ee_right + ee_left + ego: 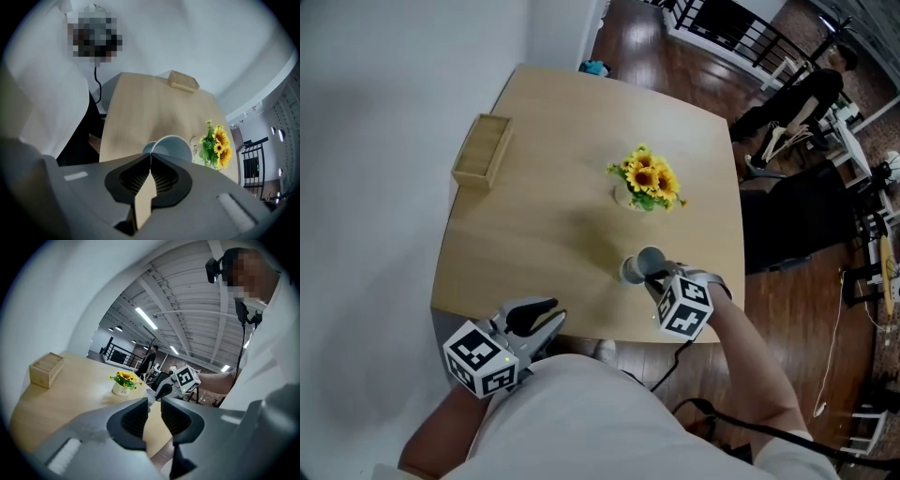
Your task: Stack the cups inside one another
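A pale blue cup (648, 259) (174, 147) is tilted near the table's front right, its rim pinched by my right gripper (656, 278) (150, 157), which is shut on it. The rim of a second cup (629, 272) (144, 149) shows just behind and left of the held one; I cannot tell whether they touch. My left gripper (551, 317) (153, 402) hangs at the table's front edge, well left of the cups. Its jaws stand a narrow gap apart with nothing between them.
A white pot of sunflowers (646, 183) (213, 145) (123, 382) stands just beyond the cups. A wooden box (483, 150) (46, 369) (183, 80) sits at the table's (553, 216) far left. A dark chair (797, 220) and a seated person (802, 98) are off to the right.
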Tool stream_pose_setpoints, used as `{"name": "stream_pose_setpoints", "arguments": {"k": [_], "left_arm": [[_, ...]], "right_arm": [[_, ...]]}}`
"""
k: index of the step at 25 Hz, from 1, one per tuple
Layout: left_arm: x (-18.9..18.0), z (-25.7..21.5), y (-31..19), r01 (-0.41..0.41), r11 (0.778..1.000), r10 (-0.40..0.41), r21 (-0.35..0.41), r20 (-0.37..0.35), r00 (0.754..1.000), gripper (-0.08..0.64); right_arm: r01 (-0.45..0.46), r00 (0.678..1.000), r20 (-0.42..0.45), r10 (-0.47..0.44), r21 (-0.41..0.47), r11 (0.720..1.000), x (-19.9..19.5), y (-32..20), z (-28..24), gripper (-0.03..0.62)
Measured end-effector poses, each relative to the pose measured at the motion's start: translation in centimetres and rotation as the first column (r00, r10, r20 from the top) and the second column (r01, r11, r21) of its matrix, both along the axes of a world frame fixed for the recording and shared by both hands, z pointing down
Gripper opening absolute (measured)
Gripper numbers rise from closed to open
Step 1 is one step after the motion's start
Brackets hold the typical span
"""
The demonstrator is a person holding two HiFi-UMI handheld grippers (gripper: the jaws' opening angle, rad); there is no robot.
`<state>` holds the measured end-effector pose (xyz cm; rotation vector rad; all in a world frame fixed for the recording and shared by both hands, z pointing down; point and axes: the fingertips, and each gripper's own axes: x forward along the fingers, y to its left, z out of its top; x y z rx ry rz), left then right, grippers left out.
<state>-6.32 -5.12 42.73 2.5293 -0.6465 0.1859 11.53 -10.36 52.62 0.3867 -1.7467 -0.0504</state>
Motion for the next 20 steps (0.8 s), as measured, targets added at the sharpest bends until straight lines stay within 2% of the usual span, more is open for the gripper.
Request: {"name": "stream_pose_setpoints", "arguments": {"k": [10,20], "left_arm": [[-0.2,0.9,-0.5,0.044,0.999,-0.043,-0.025,0.018,0.999,0.095],[-1.1,1.2,-0.8,0.069,0.997,-0.068,-0.041,0.028,0.997,0.097]], "right_arm": [[0.031,0.999,0.011,-0.03,-0.082,0.996,-0.4,0.2,3.8,0.015],[0.003,1.0,0.015,-0.001,-0.14,0.99,0.0,0.2,6.7,0.015]]}}
